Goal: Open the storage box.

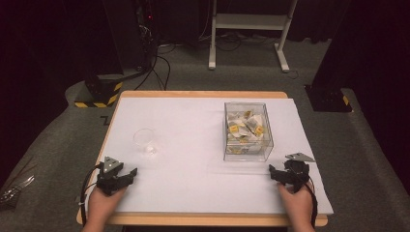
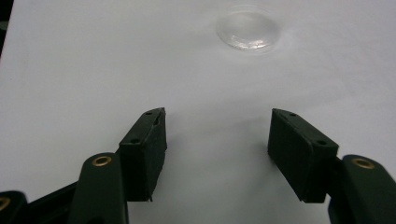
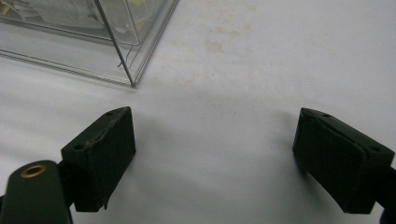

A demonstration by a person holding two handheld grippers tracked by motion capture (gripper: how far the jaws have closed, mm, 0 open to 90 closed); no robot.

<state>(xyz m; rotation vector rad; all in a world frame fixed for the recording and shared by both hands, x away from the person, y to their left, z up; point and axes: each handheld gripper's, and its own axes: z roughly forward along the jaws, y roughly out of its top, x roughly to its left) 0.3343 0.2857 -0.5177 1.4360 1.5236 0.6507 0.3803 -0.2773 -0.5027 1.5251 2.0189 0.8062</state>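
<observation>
Both tongs rested released on the white worktop point(image 1: 193, 145): left tongs point(image 1: 126, 175) near a small clear glass cup point(image 1: 145, 140), right tongs point(image 1: 276, 173) beside a clear plastic box of packets point(image 1: 247, 131).

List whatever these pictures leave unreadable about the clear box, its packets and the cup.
- Packets in the clear box, high view: too small to read the print or count.
- Clear box, right gripper view: cut off by the top and left edges.
- Clear cup, high view: too small and see-through to tell whether it holds anything.
</observation>
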